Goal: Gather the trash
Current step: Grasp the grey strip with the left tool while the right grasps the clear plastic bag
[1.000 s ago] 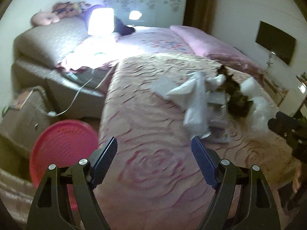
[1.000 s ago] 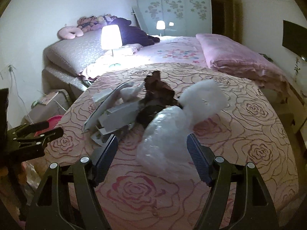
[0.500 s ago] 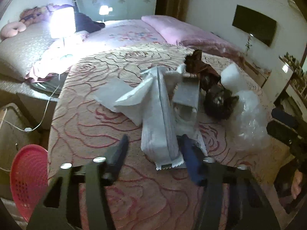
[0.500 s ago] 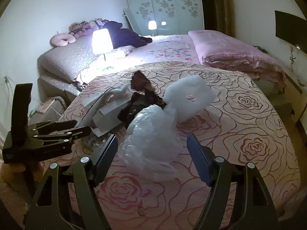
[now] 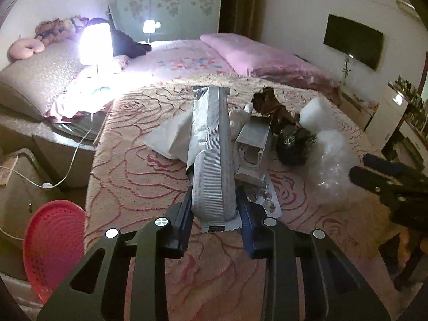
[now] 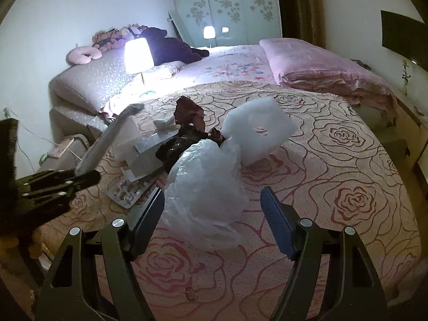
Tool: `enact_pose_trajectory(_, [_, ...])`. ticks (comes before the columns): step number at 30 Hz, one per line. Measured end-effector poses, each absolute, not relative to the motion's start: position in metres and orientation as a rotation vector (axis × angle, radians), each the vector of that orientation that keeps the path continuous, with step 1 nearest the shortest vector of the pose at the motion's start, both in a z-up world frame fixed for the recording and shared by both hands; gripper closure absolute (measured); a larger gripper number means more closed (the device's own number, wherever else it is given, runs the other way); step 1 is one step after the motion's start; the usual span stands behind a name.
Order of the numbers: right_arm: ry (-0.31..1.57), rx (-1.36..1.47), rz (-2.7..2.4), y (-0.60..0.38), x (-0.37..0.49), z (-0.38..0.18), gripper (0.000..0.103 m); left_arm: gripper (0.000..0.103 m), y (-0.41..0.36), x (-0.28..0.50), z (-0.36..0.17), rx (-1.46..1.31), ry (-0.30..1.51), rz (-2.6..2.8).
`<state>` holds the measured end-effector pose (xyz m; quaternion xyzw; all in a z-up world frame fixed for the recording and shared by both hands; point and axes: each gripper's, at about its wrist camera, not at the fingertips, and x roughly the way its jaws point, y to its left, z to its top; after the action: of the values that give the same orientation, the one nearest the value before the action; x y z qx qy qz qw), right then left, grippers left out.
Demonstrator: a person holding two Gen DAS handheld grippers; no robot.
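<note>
Closing: the left claw (image 5: 214, 208) is narrowing its jaws around the near end of a long silver ribbed wrapper (image 5: 211, 155); a second ago those jaws stood wide over bare bedspread with nothing between them.
Left claw grip: both pads lie against the wrapper's sides, and the wrapper juts forward and up from the jaws; the right wrist view shows the wrapper (image 6: 107, 141) slanting up from the left claw (image 6: 77, 178).
Left view change: a second ago the pile sat off to the right; it is now straight ahead of the claw.
Right claw: the right claw (image 6: 214, 214) stands wide, as it did a second ago, with a crumpled clear plastic bag (image 6: 206, 184) lying between its jaws; the pads do not press on it.
Trash pile: it lies on the rose-patterned bedspread (image 6: 347, 174) of the bed, with a white foam sheet (image 6: 259, 131), dark crumpled wrappers (image 6: 187, 133), a grey carton (image 5: 254, 139), a white envelope (image 5: 171, 136) and a blister pack (image 6: 128, 190).
Pile change: apart from the raised wrapper, the pieces lie as before.
Beside the bed: a red mesh basket (image 5: 53, 240) stands on the floor at the left.
Background: a lit lamp (image 5: 95, 41) stands at the head of the bed.
</note>
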<state>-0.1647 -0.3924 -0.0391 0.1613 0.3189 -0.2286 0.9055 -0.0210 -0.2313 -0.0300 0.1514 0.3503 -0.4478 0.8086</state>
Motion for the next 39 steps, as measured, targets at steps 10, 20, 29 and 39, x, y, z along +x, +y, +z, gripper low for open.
enact_pose_trajectory(10, [0.683,0.336,-0.470,-0.397,-0.157,-0.047,0.031,0.074,-0.206,-0.038,-0.012,0.303,0.706,-0.969])
enact_pose_trajectory(20, [0.707,0.354,-0.417,-0.399,-0.140,-0.054,0.031,0.074,-0.189,-0.044,-0.001,0.292,0.671,-0.977])
enact_pose_trajectory(29, [0.729,0.335,-0.377,-0.394,-0.135,-0.055,0.063,0.074,-0.182,-0.048,0.003,0.288,0.654,-0.963])
enact_pose_trajectory(39, [0.651,0.312,-0.332,-0.368,-0.156,-0.020,0.068,0.074,-0.163,-0.048,0.013,0.287,0.629,-0.924])
